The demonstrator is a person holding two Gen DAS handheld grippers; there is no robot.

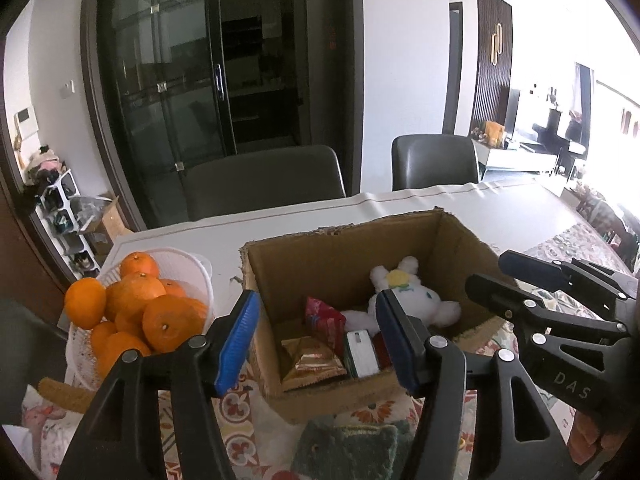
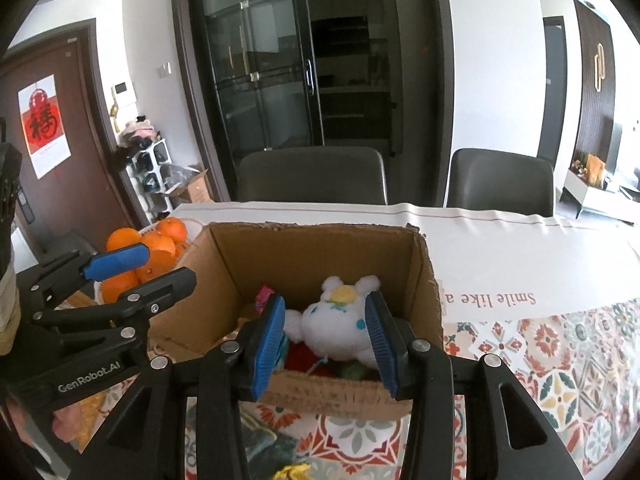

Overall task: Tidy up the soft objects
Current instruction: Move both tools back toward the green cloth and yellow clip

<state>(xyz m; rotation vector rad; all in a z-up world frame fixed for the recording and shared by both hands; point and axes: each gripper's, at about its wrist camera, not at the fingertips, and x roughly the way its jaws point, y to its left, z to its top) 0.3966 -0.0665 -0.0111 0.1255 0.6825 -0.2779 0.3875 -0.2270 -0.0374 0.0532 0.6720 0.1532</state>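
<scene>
An open cardboard box (image 1: 320, 256) (image 2: 312, 252) stands on the table. A white plush toy (image 1: 408, 296) (image 2: 340, 328) lies inside it, with a red packet (image 1: 322, 320), a gold packet (image 1: 310, 360) and a white card (image 1: 362, 354). My left gripper (image 1: 316, 340) is open and empty, held before the box's near left corner. My right gripper (image 2: 326, 344) is open and empty above the box's near rim, its pads either side of the plush without touching it. A dark green soft thing (image 1: 352, 448) lies on the table just in front of the box.
A white basket (image 1: 188, 264) of oranges (image 1: 160, 312) (image 2: 160, 244) stands left of the box. A patterned cloth (image 2: 560, 360) covers the near table, a white sheet (image 2: 500, 248) the far part. Two grey chairs (image 2: 312, 176) stand behind. Something yellow (image 2: 294, 470) lies at the bottom edge.
</scene>
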